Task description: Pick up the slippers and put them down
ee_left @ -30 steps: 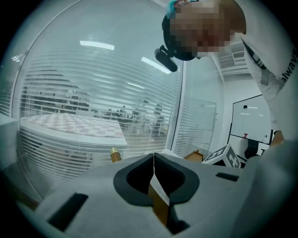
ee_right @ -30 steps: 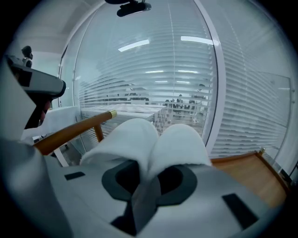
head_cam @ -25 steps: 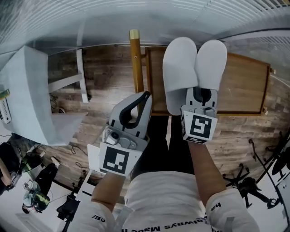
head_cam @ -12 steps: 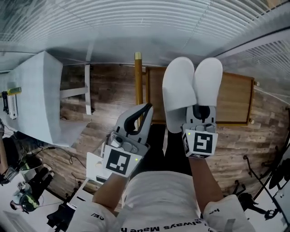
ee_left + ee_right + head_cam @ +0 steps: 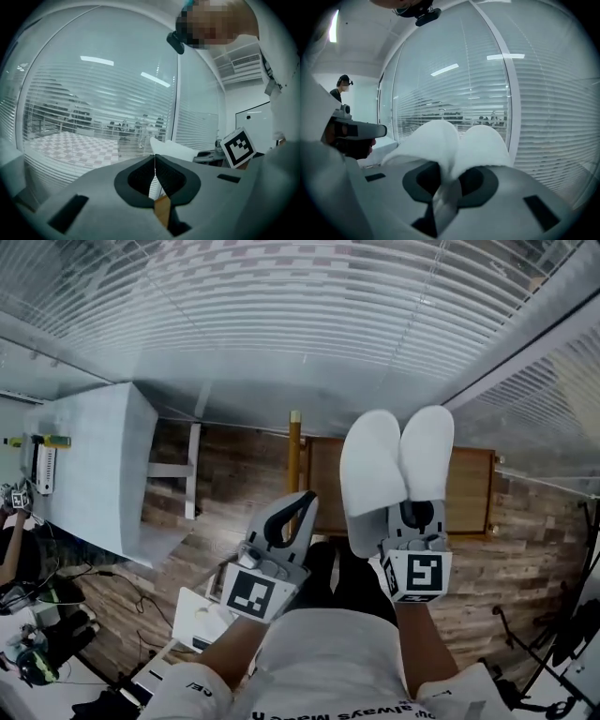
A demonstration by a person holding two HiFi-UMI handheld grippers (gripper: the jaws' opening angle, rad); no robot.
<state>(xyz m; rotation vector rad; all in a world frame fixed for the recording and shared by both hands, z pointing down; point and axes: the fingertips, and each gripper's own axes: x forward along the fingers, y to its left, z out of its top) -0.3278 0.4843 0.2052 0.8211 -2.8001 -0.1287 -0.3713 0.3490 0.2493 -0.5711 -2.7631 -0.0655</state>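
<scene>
Two jaws of the right gripper (image 5: pixel 449 180) pinch nearly together on the heel ends of both white slippers (image 5: pixel 454 140), apparently so that one grip carries the pair. The toes fan away toward the far window blinds (image 5: pixel 281 315), high over the wooden platform (image 5: pixel 469 488). Just to the left, the left gripper (image 5: pixel 154 164) is closed on nothing, and both forearms reach forward with the grippers tipped slightly downward.
</scene>
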